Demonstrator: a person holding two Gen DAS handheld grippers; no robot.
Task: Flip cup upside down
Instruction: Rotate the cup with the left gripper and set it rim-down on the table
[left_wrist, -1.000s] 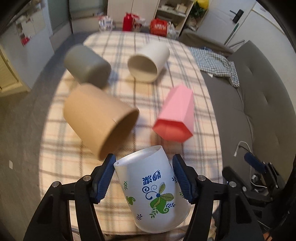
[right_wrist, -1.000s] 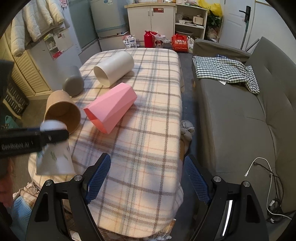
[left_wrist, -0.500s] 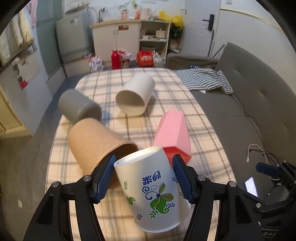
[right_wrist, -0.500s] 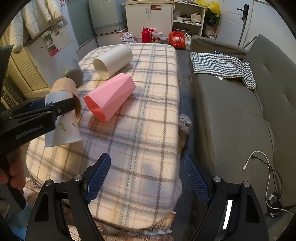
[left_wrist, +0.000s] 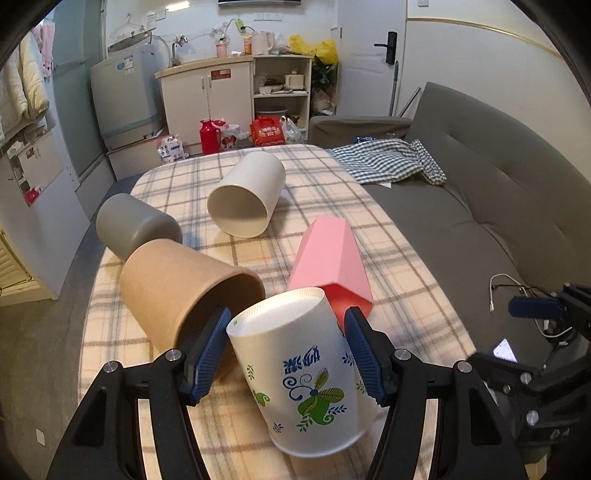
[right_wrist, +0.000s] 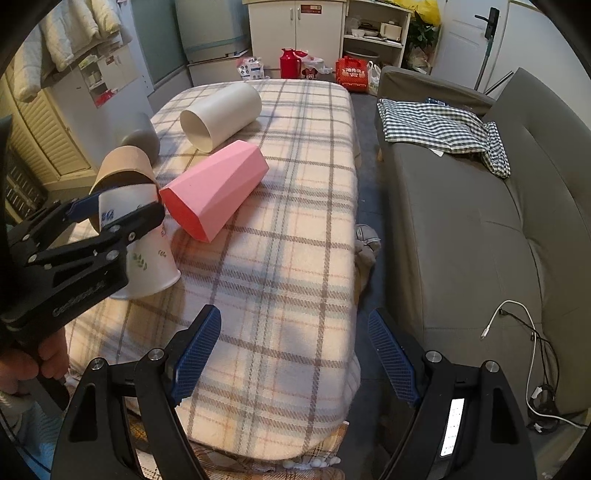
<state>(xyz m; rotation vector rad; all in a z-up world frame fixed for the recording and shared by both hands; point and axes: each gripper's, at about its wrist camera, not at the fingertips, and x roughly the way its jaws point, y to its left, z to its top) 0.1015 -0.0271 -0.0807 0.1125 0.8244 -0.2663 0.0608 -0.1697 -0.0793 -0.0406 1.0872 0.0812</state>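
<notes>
Your left gripper (left_wrist: 288, 350) clamps the printed paper cup (left_wrist: 303, 380), jaws pressed against its sides; the cup is tilted, base up and away, wide rim low over the near edge of the plaid tabletop (left_wrist: 332, 206). Left of the cup and just behind it lies a brown cup (left_wrist: 177, 288) on its side, with a grey cup (left_wrist: 133, 225) beyond that. Behind the paper cup rests a white cylinder (left_wrist: 247, 199), mouth toward you; to the paper cup's right, a pink faceted cup (left_wrist: 330, 258) lies tipped over. Farther right, your right gripper (right_wrist: 295, 354) hangs over the tabletop's corner, jaws spread wide and holding nothing.
</notes>
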